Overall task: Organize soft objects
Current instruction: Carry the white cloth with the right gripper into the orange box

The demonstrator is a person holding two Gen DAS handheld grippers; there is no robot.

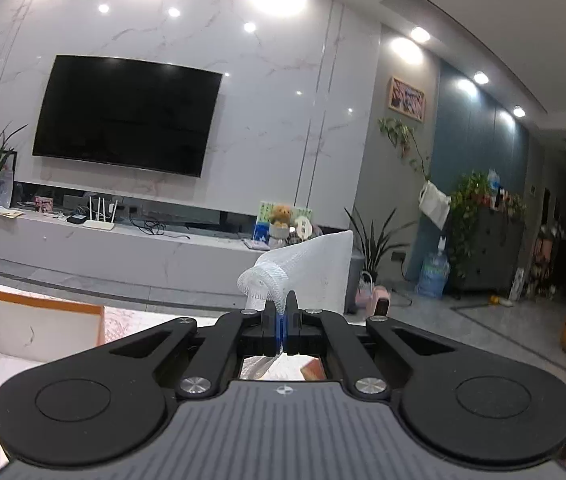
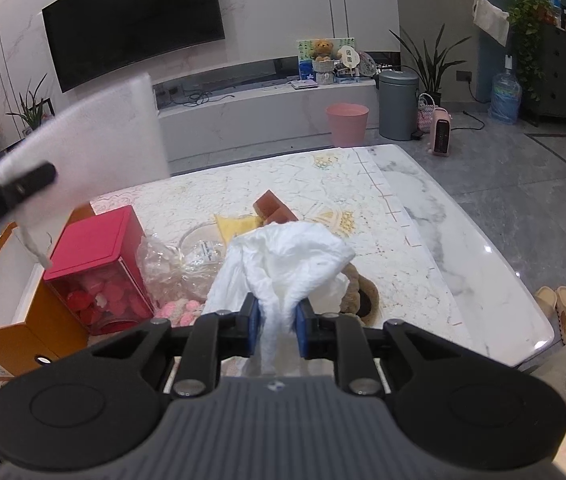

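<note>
Both grippers holding soft items above the counter [image 2: 463, 240]

Left gripper [image 1: 281, 306] is clamping white foam netting [image 1: 303, 268] aloft; right gripper [image 2: 277, 314] is pinching a crumpled white cloth [image 2: 287, 256] over plush toys, near the red box [image 2: 99, 252] and orange box [image 2: 7, 292] at left.

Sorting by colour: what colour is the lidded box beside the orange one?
Red, clearest in the right wrist view.
</note>
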